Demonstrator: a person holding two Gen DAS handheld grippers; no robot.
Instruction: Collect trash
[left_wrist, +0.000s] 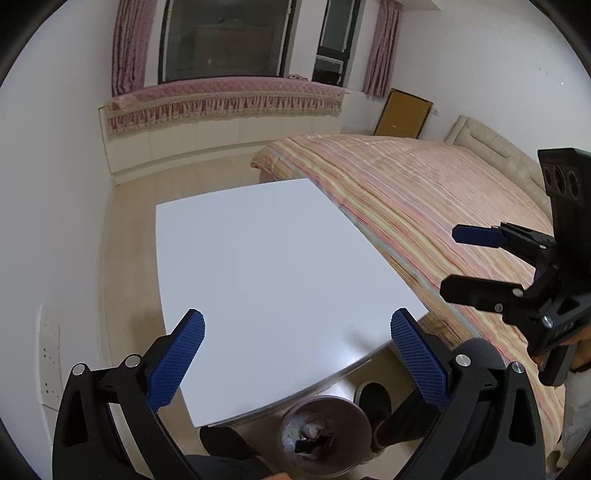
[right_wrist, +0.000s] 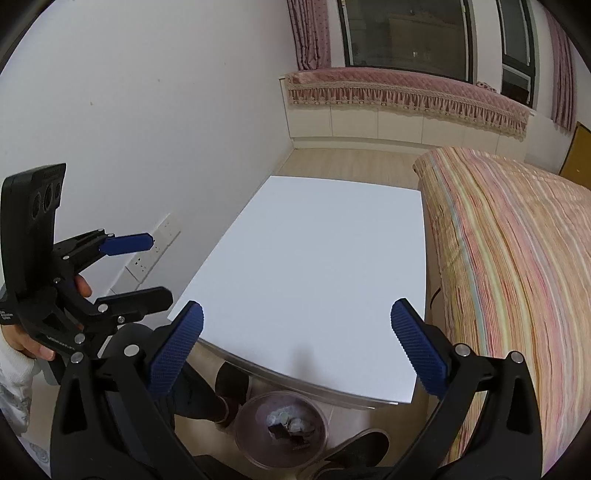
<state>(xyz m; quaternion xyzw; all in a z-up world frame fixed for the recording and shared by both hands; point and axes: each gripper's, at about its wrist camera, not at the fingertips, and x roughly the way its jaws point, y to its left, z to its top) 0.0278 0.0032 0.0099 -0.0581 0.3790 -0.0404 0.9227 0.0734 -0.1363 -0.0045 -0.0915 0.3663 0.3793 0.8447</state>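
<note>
A round brownish trash bin (left_wrist: 325, 434) (right_wrist: 281, 428) stands on the floor under the near edge of the white table (left_wrist: 273, 280) (right_wrist: 325, 266); crumpled white scraps and a dark piece lie inside it. My left gripper (left_wrist: 297, 354) hangs open above the table's near edge, with nothing between its blue pads. Open and empty too, my right gripper (right_wrist: 295, 347) hovers over the same edge. Each gripper shows in the other's view: the right gripper (left_wrist: 452, 260) at the right edge, the left gripper (right_wrist: 160, 266) at the left edge. The tabletop bears nothing.
A bed with a striped pink cover (left_wrist: 436, 206) (right_wrist: 517, 258) runs along the table's right side. A white wall with power sockets (right_wrist: 155, 247) lies on the left. The person's dark shoes (left_wrist: 375, 400) (right_wrist: 229, 387) flank the bin. A window seat (left_wrist: 229, 96) is at the back.
</note>
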